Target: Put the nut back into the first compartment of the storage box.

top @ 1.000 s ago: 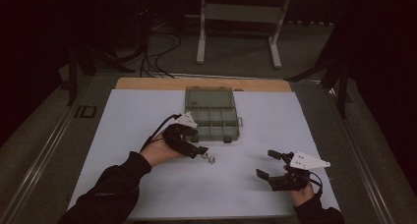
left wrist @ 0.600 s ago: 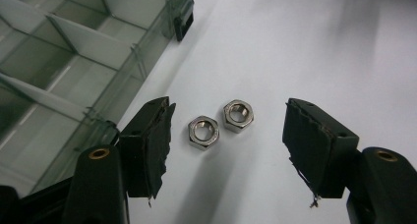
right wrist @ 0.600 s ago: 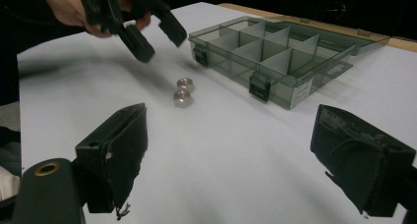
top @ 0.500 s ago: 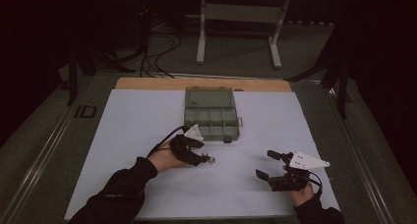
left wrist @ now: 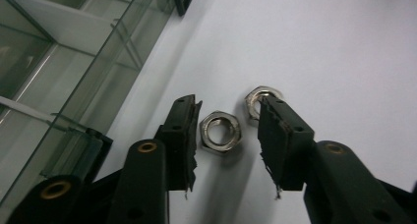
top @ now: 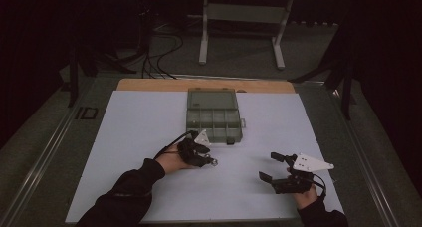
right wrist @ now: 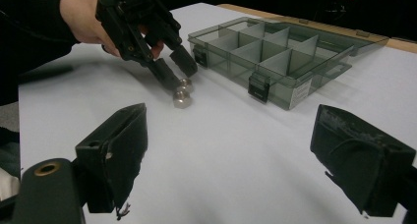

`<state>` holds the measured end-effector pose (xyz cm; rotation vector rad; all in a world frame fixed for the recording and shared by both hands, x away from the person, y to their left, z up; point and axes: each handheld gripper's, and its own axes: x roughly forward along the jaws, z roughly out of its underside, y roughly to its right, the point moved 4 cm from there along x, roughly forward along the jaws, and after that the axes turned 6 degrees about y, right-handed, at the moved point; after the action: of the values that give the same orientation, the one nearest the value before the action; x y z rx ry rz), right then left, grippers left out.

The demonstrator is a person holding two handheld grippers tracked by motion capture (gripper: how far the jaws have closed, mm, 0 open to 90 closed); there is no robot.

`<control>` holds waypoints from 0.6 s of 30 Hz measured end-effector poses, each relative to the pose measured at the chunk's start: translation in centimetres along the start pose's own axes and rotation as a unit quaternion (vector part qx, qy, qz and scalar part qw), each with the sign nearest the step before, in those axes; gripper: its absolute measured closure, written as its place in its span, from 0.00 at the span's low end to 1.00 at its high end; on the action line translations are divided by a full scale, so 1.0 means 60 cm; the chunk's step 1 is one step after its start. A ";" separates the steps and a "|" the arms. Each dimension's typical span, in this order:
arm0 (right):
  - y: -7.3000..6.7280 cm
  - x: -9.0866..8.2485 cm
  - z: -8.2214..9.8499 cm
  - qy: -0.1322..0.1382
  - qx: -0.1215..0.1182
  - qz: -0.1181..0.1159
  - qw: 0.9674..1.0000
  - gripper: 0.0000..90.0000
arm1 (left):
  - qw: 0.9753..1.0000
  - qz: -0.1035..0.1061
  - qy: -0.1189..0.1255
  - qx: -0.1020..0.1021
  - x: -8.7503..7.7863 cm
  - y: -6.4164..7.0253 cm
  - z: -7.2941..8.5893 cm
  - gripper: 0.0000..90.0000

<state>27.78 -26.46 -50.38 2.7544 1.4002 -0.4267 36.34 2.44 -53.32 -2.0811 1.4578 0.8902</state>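
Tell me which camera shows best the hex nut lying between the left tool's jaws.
The left gripper view: the hex nut lies flat between the jaws, its six sides and bore sharp, a second nut beside it. The right gripper view shows both nuts small. The high view gives a mere glint.

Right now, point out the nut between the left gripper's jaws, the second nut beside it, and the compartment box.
Nut between the jaws [left wrist: 221, 131], left gripper view, on its hexagonal rim.
Second nut [left wrist: 254, 99], left gripper view, on its visible flat edge.
Compartment box [top: 215, 135], high view, on its near wall.
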 end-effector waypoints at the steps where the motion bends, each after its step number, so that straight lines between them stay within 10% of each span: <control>1: 0.000 0.000 0.000 0.000 0.000 0.000 1.000 0.16 | 1.000 -0.002 -0.002 0.000 0.001 -0.001 0.001 0.65; 18: 0.000 -0.001 -0.001 0.003 -0.003 0.002 1.000 0.16 | 1.000 -0.003 -0.024 0.003 0.009 -0.002 0.006 0.78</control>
<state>27.77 -26.50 -50.30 2.7550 1.3958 -0.4143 36.50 2.40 -53.97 -2.0443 1.4270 0.9275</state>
